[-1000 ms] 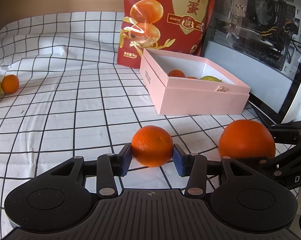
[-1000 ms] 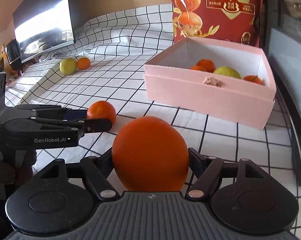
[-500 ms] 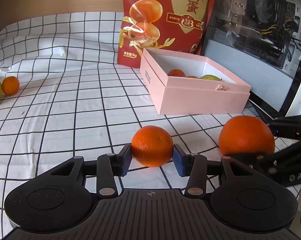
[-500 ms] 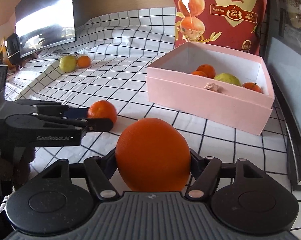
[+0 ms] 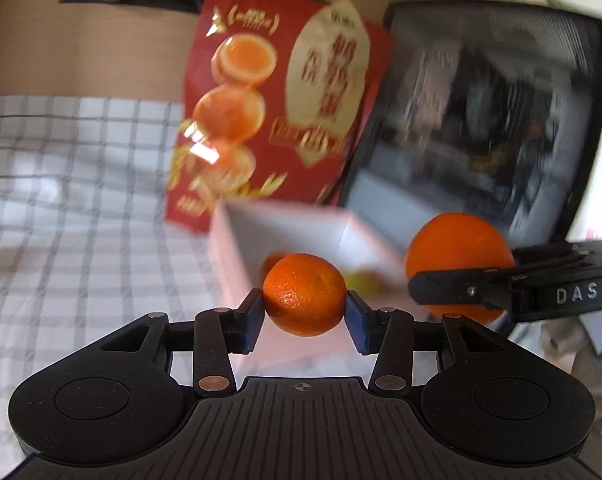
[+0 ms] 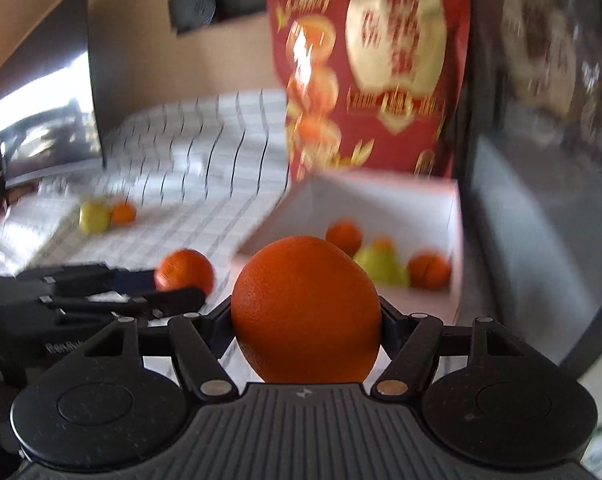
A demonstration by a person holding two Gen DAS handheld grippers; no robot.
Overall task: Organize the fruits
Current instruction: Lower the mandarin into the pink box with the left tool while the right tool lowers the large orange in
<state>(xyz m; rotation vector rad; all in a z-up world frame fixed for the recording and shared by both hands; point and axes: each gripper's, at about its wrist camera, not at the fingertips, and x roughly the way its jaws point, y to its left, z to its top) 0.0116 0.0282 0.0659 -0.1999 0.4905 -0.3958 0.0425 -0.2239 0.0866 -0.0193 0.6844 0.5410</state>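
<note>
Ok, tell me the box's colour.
The box is pink outside, white inside; clearest in the right wrist view.

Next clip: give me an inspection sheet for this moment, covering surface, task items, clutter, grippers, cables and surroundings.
Surface: white checked cloth, rumpled toward the back.
Task items: pink box open, with several small orange fruits and a yellow-green one inside; yellow-green fruit and loose small orange side by side on the far cloth.
Clutter: red snack bag upright behind the box.
Grippers: left gripper shut on small orange; right gripper shut on large orange; both carried off the cloth.
Cables: nothing seen.
Surroundings: monitor at left; PC case at right; heavy motion blur.
</note>
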